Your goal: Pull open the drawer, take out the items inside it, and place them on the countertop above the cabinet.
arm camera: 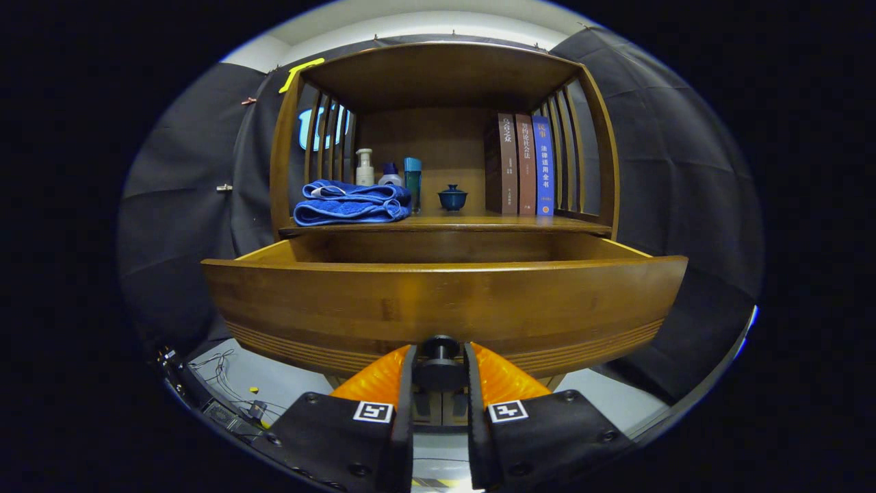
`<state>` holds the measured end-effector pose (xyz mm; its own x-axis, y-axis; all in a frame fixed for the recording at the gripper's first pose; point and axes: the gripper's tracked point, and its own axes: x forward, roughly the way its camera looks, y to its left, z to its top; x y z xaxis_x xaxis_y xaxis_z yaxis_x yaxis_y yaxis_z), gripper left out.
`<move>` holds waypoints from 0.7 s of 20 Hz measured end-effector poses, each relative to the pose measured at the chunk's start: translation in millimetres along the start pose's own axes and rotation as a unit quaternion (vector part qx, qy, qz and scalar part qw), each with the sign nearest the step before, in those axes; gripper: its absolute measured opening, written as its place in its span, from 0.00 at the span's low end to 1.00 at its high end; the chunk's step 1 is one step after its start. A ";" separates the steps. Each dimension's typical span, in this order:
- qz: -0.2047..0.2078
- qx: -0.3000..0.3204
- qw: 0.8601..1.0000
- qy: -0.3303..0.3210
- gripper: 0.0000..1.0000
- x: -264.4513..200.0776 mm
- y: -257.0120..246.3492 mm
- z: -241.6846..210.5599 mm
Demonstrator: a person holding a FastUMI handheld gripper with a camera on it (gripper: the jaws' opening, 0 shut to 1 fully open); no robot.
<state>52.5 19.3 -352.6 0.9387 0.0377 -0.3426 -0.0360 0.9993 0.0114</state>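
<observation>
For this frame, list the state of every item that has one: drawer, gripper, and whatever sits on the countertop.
drawer: pulled out, contents hidden behind its front panel
knob: clamped between the jaws
gripper: jaws shut on the knob
blue towel: folded, lying on the countertop
teacup: upright, lid on
books: three, standing upright together
bottles: three, upright behind the towel
countertop: bare in front of the teacup
</observation>
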 end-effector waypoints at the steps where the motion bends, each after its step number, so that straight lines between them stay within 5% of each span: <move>1: 0.000 0.001 1.000 0.002 0.36 -3.0 -0.5 -1.9; 14: 0.001 -0.002 1.000 0.002 0.36 -8.4 -0.5 -3.4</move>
<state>43.5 18.5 -352.9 0.9372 0.0391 -0.3467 -0.0390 0.9992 0.0074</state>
